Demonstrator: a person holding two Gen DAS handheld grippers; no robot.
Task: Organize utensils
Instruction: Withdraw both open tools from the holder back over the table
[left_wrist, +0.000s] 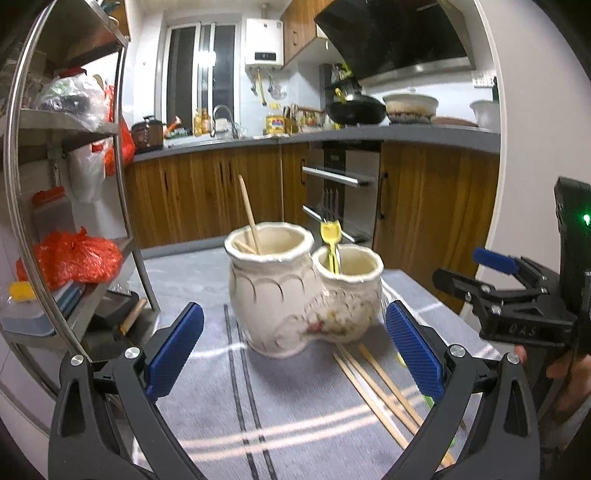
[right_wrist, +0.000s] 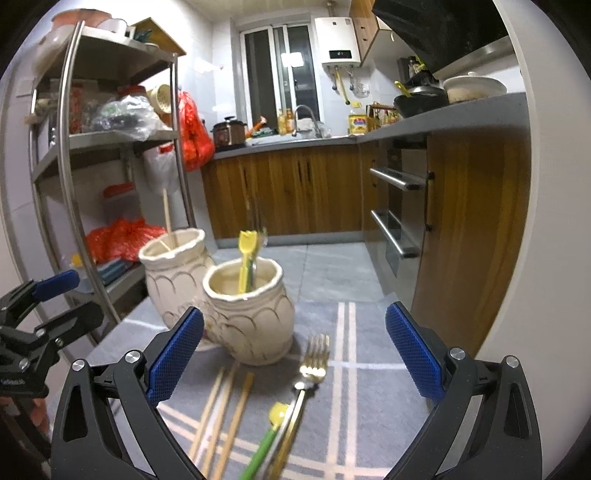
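Double ceramic holder (left_wrist: 295, 291) mid-table on grey striped cloth (left_wrist: 207, 406): cream, scalloped, two joined pots. Tall left pot: one chopstick (left_wrist: 248, 216). Short right pot: yellow-handled utensil (left_wrist: 328, 236). Near, loose: three chopsticks (right_wrist: 225, 410), one fork (right_wrist: 308, 373), one green-handled utensil (right_wrist: 267, 446). Left gripper (left_wrist: 293, 356) and right gripper (right_wrist: 293, 356) both spread wide, empty. Shelf rack (right_wrist: 74, 155) close left.

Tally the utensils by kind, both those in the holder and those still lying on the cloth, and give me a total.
Chopsticks in the holder's taller pot: 2
Chopsticks on the cloth: 3
Forks in the shorter pot: 2, one yellow, one metal
Metal fork on the cloth: 1
Green-handled utensil with a yellow tip on the cloth: 1
Total: 9
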